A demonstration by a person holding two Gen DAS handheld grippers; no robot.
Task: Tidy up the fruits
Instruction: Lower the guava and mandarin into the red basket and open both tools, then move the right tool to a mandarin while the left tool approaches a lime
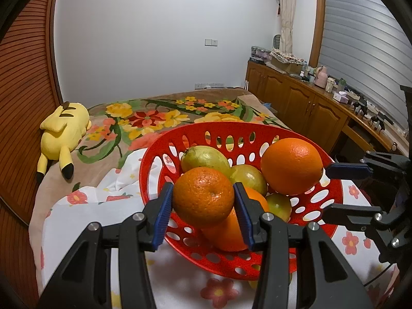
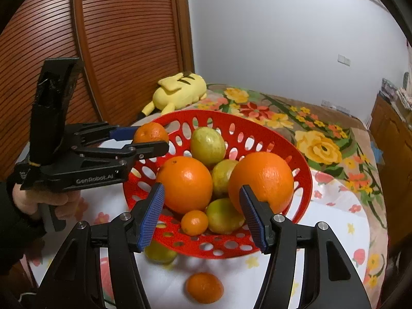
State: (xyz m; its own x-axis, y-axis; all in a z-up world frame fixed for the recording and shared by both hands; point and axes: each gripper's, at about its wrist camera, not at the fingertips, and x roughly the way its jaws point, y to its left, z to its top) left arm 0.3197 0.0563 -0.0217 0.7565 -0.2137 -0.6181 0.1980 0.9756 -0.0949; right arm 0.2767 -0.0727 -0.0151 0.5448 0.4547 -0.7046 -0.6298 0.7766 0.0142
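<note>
A pale wall [image 1: 154, 38] stands ahead beyond a flowered bed [image 1: 164, 118]. Slatted wooden doors [image 1: 23, 90] rise left; low cabinets [image 1: 296, 100] and a shuttered window [image 1: 365, 38] run right.

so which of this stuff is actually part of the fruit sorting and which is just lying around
Part of the job:
- red basket
- mandarin held in the left gripper
- large oranges and green fruits in the basket
- mandarin on the cloth
- right gripper, open

Just lying about:
- yellow plush toy
- floral blanket
- cabinet clutter

Glossy red plastic basket [image 1: 332, 193], dimpled oranges [image 2: 184, 184], printed cloth [image 2: 342, 234]
</note>
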